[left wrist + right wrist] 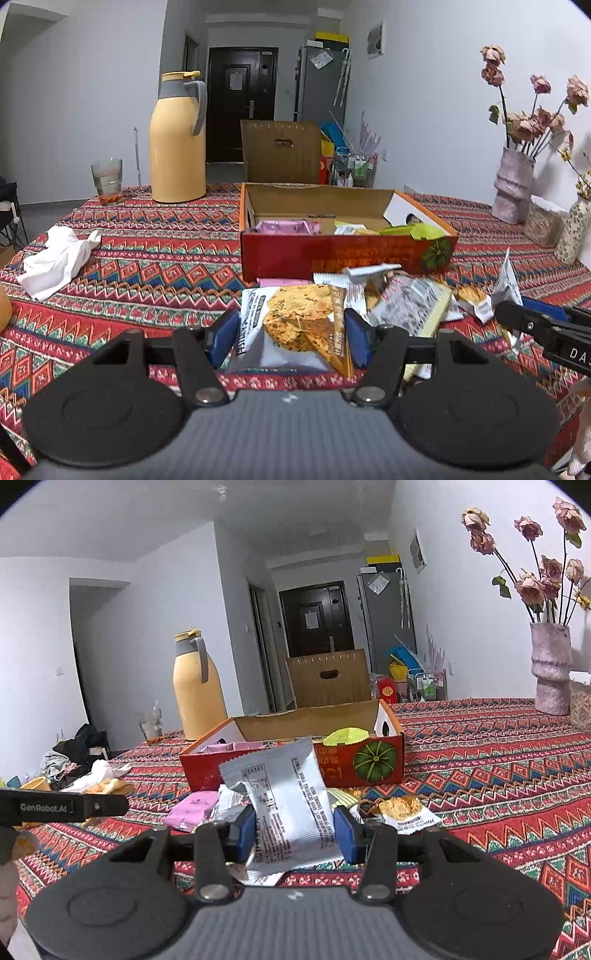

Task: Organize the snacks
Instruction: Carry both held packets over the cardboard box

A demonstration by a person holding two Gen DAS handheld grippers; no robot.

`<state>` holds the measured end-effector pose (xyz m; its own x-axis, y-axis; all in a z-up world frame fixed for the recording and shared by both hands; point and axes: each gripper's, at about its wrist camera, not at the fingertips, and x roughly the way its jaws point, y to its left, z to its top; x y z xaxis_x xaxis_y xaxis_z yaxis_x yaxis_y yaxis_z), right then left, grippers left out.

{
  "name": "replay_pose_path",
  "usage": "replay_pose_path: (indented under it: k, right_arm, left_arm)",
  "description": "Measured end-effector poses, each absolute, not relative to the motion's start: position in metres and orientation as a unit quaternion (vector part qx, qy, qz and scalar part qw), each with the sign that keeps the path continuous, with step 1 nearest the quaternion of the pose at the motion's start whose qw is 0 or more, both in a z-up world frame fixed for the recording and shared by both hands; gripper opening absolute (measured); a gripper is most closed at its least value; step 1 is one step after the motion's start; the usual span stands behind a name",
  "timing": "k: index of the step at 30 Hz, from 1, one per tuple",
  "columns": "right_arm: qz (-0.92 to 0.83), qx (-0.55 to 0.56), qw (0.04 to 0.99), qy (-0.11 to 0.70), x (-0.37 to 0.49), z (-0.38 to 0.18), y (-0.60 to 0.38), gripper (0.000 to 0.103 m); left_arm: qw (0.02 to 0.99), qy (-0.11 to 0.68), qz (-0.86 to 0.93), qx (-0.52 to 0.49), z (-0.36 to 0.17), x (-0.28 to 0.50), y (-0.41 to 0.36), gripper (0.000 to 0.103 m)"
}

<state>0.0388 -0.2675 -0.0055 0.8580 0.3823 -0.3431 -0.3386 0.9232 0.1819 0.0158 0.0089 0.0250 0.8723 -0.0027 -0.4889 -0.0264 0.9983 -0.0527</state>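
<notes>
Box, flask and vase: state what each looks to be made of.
Box: corrugated cardboard, brown raw inside, glossy red print outside.
Flask: smooth yellow body, probably painted metal or plastic; grey handle looks plastic.
Vase: rough, speckled pink surface, likely ceramic or plaster; hard to tell which.

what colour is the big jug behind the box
Pale yellow with a grey collar and handle; clearest in the left wrist view.

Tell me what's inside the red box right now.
The red box holds a pink packet, a white packet and a green packet; its front wall hides whatever lies beneath.
</notes>
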Motion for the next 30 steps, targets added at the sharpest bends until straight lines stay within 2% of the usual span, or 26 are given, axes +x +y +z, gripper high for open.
replay_pose_path:
  k: [30]
  right_arm:
    - [0.18,0.038,0.972,0.144,0.16,0.042,-0.237,0.044]
  left_arm:
    - [0.976,0.211,0.017,-0.044,0.075,0.147,0.002,0.063]
